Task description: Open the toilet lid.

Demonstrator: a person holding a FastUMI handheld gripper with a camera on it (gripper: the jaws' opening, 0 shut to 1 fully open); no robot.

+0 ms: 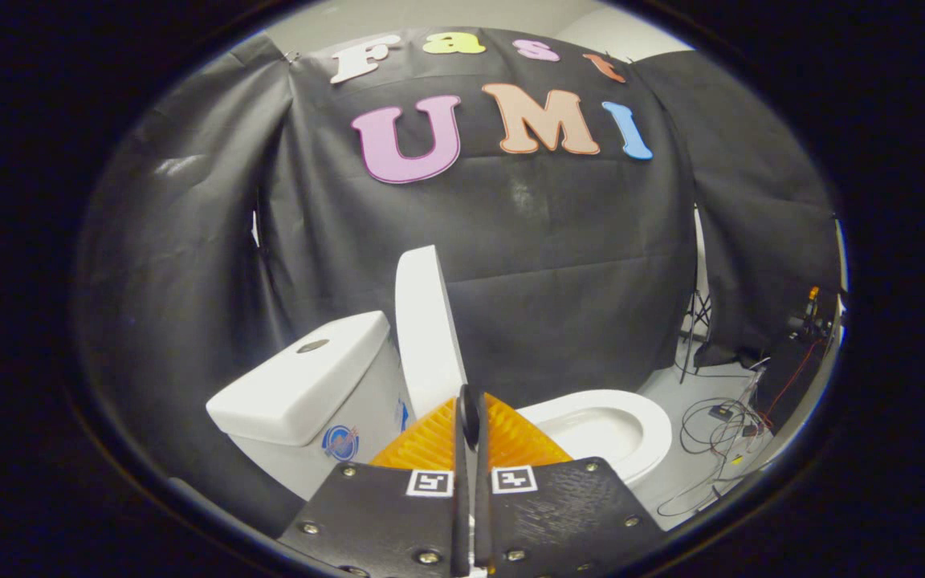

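Observation:
A white toilet stands ahead of me, seen from the side. Its lid (426,329) is raised upright and rests near the cistern (302,385) on the left. The seat and bowl (607,429) lie uncovered to the right of the lid. My gripper (470,417) is shut, its two fingers pressed together with nothing between them. The fingertips sit just in front of the lid's lower part, near the hinge end of the bowl; whether they touch the lid I cannot tell.
Black cloth walls close the booth behind and on both sides of the toilet. On the pale floor to the right lie tangled cables (719,441) and a stand's legs (691,337), with dark equipment (800,353) further right.

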